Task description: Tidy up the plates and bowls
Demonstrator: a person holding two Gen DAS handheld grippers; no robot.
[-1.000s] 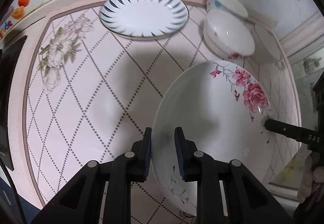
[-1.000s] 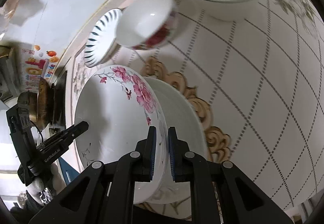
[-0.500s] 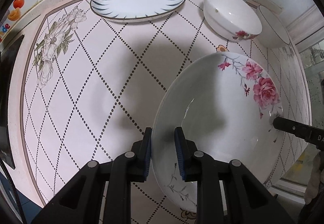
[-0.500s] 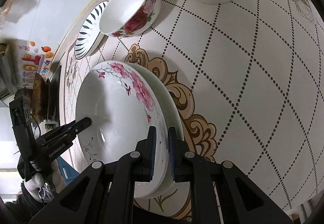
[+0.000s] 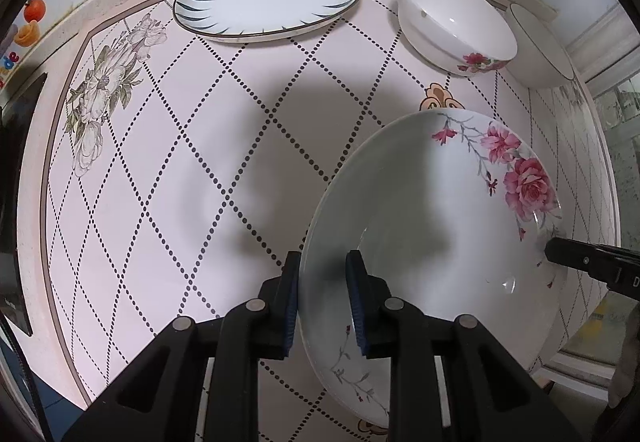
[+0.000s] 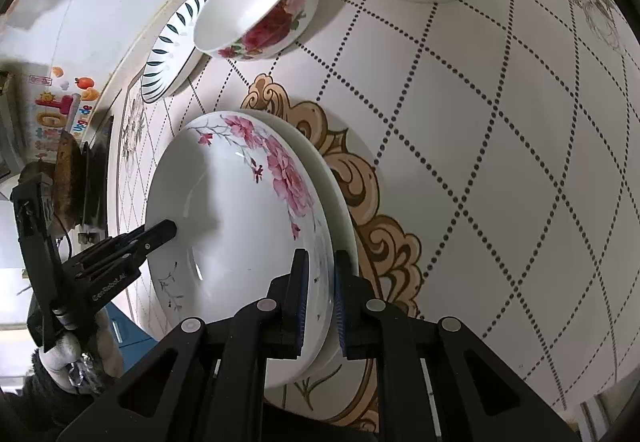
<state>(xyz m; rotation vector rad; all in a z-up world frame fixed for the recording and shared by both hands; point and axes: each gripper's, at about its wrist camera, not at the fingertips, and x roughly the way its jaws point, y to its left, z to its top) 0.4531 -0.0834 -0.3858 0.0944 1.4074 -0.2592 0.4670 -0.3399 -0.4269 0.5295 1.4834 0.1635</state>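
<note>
Left tongs [image 5: 322, 296] and right tongs [image 6: 319, 292] are both clamping opposite rims of the rose plate [image 5: 432, 226], tilted over the counter [image 5: 168, 178]; 3 bowls sitting far right.

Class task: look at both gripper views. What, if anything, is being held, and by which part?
The rose-patterned plate is held by both grippers: the left gripper clamps its near rim and the right gripper clamps the opposite rim.
</note>
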